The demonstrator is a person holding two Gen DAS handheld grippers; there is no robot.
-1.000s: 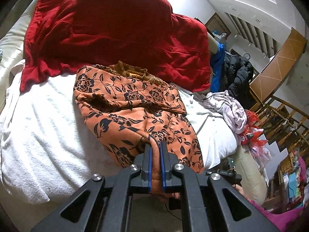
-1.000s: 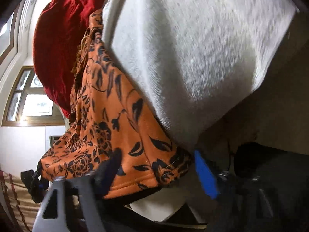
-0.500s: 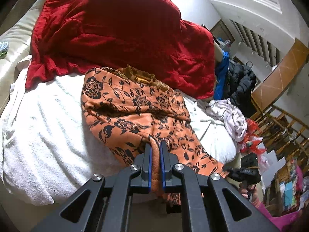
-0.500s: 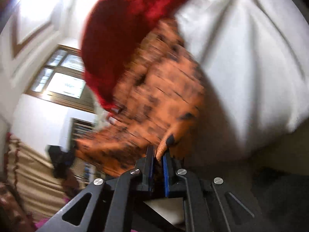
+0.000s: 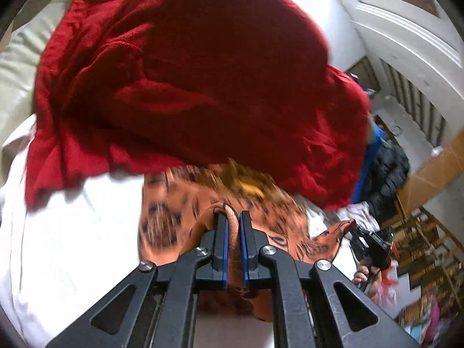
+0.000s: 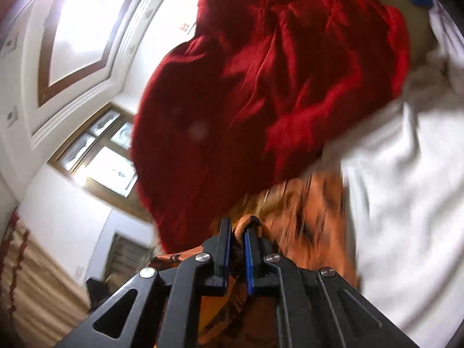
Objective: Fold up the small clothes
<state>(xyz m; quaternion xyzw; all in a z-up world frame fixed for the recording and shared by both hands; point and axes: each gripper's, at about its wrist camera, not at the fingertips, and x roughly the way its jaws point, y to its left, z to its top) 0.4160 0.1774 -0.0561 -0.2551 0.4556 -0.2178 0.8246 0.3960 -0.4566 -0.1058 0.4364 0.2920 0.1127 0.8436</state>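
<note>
I have both sets of fingers clamped on the orange floral garment (image 5: 174, 211), left gripper (image 5: 233, 226) and right gripper (image 6: 237, 232), holding its near hem to fold toward the red blanket (image 5: 188, 72) at twelve o'clock.

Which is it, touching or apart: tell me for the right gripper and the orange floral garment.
Touching. The right wrist view shows the right gripper shut on a fold of the orange floral garment, cloth pinched between its blue pads.

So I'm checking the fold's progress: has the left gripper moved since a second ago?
Yes. The left gripper, shut on the orange floral garment, has moved toward the red blanket, which now looms larger.
</note>
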